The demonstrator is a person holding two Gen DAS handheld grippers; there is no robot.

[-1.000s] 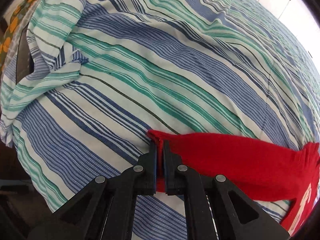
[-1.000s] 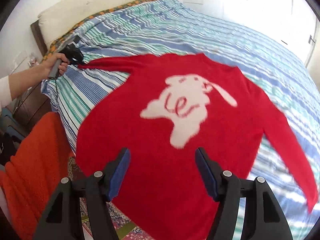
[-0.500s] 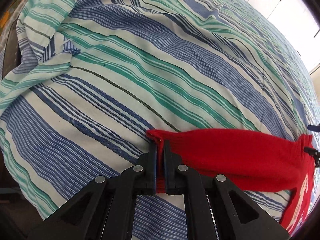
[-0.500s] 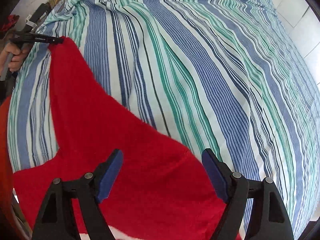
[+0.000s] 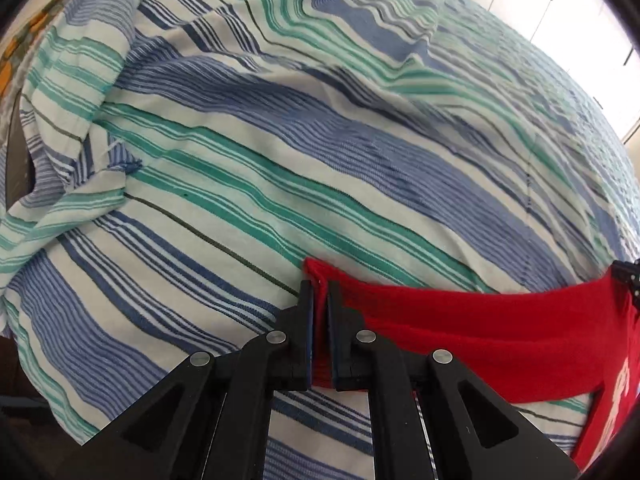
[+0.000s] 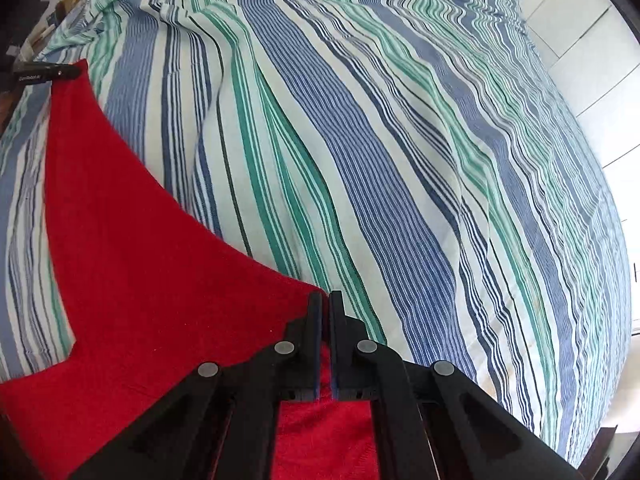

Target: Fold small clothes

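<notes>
A red sweater (image 5: 480, 328) lies on a bed with a blue, green and white striped cover (image 5: 280, 140). My left gripper (image 5: 318, 286) is shut on the cuff end of one sleeve, which runs off to the right. In the right wrist view the sweater (image 6: 132, 260) spreads to the lower left. My right gripper (image 6: 325, 298) is shut on its upper edge, with red fabric pinched between the pads. The left gripper (image 6: 38, 74) shows at the far left, holding the sleeve tip. White lettering (image 5: 618, 400) on the sweater peeks in at the right edge.
The striped cover (image 6: 400, 160) is wrinkled and bunched at the bed's left corner (image 5: 80, 160). An orange patterned cloth (image 5: 12, 60) and a dark board (image 5: 16, 160) lie past that corner. White panels (image 6: 592, 60) stand beyond the far side.
My right gripper swung from above the sweater's front to its upper edge and went from wide open to shut on the fabric. The left gripper kept its hold on the cuff, barely shifting.
</notes>
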